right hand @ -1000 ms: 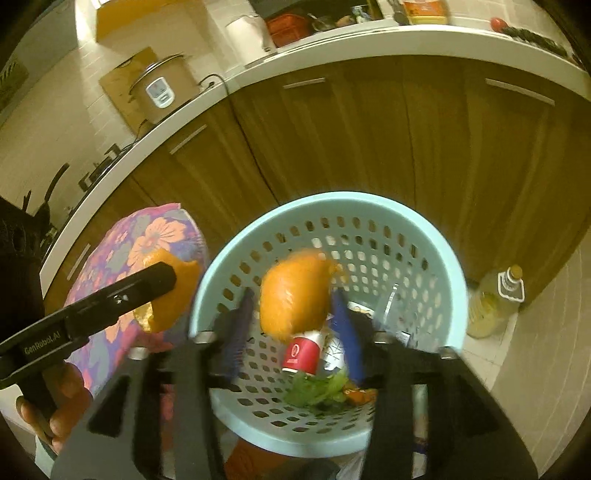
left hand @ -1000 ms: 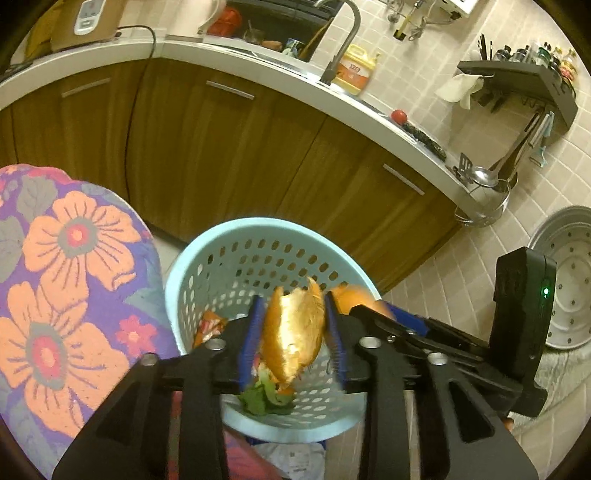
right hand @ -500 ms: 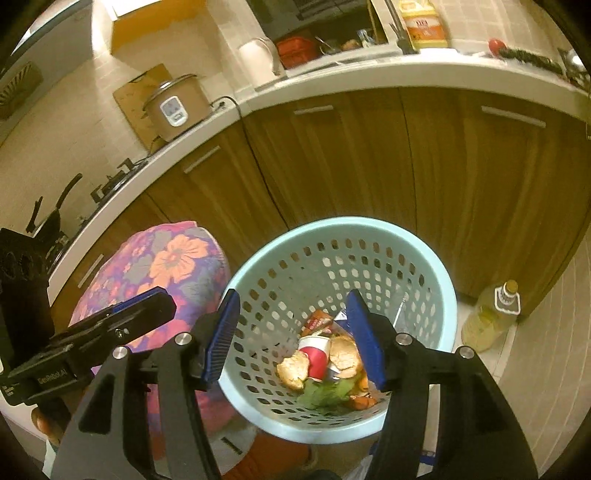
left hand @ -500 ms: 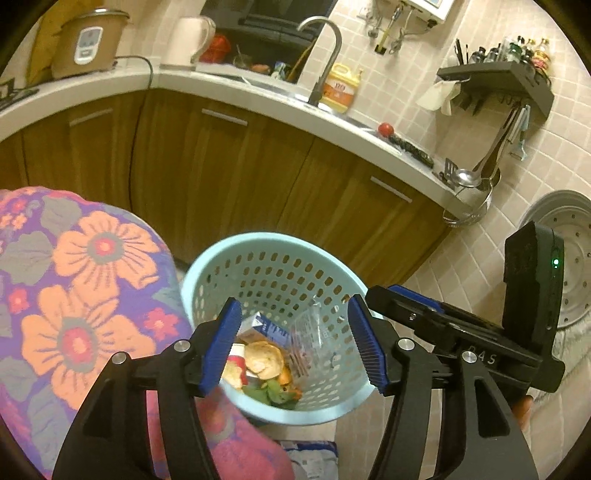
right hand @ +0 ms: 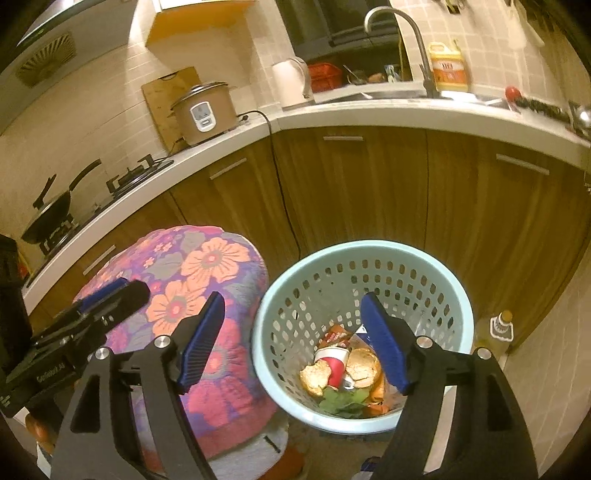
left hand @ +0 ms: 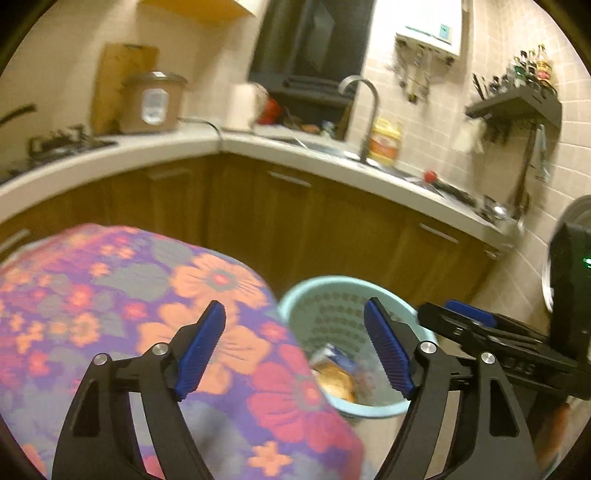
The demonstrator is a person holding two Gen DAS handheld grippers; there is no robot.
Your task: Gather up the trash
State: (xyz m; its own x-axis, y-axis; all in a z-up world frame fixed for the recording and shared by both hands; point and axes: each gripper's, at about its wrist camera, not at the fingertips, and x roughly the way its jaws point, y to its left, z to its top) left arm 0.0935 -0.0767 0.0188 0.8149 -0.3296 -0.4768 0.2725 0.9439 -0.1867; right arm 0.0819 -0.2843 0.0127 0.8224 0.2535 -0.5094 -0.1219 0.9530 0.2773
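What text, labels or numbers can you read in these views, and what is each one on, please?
"DAS": on the side of the right tongs, faint.
".AI": end of a print on the left tongs; the rest is blurred.
Jug by the tap: red label, unreadable.
Can in the basket, cooker panel: too small to read.

1. Left wrist view blurred throughout; shelf bottles (left hand: 532,70) unreadable.
2. Basket (left hand: 295,302) near wall hidden behind floral cushion (left hand: 155,302).
3. Trash in basket (right hand: 343,373) partly covered by right gripper (right hand: 291,339) finger; possibly a can.
4. Oil bottle (right hand: 498,325) base hidden behind the basket rim.
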